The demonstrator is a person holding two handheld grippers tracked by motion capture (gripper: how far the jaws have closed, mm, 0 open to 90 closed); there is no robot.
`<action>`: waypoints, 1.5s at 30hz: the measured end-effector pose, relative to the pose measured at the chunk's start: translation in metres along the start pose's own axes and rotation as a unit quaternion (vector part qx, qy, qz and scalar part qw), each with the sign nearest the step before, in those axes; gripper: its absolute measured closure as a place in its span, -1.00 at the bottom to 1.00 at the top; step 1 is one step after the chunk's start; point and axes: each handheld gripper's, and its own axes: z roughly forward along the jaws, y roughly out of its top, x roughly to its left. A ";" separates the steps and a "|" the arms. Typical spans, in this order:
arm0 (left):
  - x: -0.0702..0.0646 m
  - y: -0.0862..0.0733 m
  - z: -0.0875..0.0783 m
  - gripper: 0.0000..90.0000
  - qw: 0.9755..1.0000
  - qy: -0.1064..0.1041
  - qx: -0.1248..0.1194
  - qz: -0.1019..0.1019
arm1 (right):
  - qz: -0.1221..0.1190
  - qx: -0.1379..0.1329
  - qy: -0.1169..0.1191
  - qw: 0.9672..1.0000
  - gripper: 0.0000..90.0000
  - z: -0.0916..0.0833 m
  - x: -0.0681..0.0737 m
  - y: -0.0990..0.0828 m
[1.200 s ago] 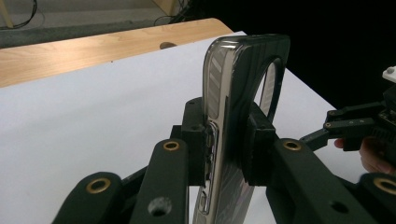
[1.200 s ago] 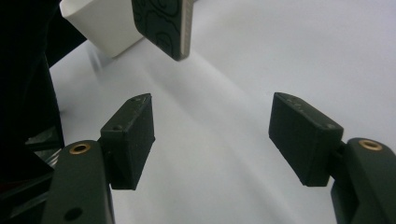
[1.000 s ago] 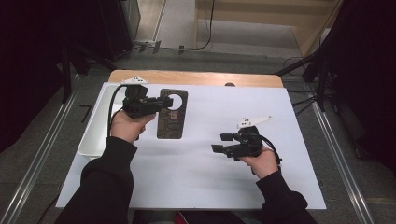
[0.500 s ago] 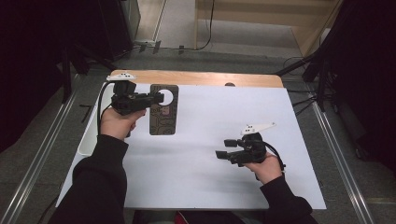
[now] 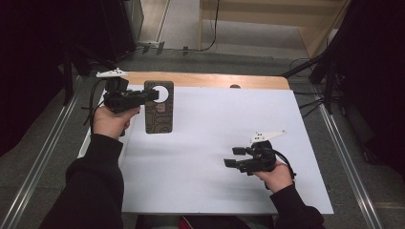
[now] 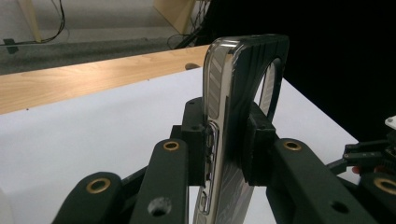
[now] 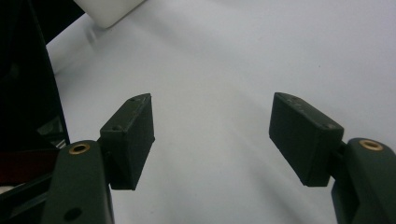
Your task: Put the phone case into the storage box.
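Above the white worktop [image 5: 215,143] a phone case [image 5: 159,107] is clamped on edge by the left gripper [image 5: 150,95], its long axis hanging downward, camera hole uppermost; the right gripper [image 5: 235,157] fingers are held apart, empty.

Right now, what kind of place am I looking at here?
Probably a lab or workshop set up for recording handling work. A wooden table is covered by a plain white sheet, metal rails run along the floor on both sides, and loose cables trail across the floor behind.

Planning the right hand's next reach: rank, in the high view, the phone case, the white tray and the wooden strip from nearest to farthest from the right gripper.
1. Phone case, held up at left in the left gripper.
2. White tray, off the sheet's left edge.
3. Wooden strip, along the far edge.

Measured from the right gripper.
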 end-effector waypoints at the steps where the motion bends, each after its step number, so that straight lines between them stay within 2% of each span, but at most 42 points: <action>1: 0.001 0.001 -0.001 0.66 1.000 0.000 -0.001 0.000 | 0.001 -0.001 0.000 1.000 -0.34 -0.001 0.000 -0.001; 17: 0.021 0.007 -0.022 0.66 1.000 0.024 -0.014 -0.002 | 0.011 -0.006 -0.004 1.000 -0.34 -0.013 0.000 -0.017; 28: 0.035 0.016 -0.044 0.66 0.999 0.040 -0.026 0.001 | 0.018 -0.005 -0.008 1.000 -0.34 -0.016 -0.003 -0.022; 45: 0.056 0.024 -0.061 0.66 0.997 0.068 -0.033 0.000 | 0.022 -0.008 -0.014 1.000 -0.34 -0.021 -0.003 -0.028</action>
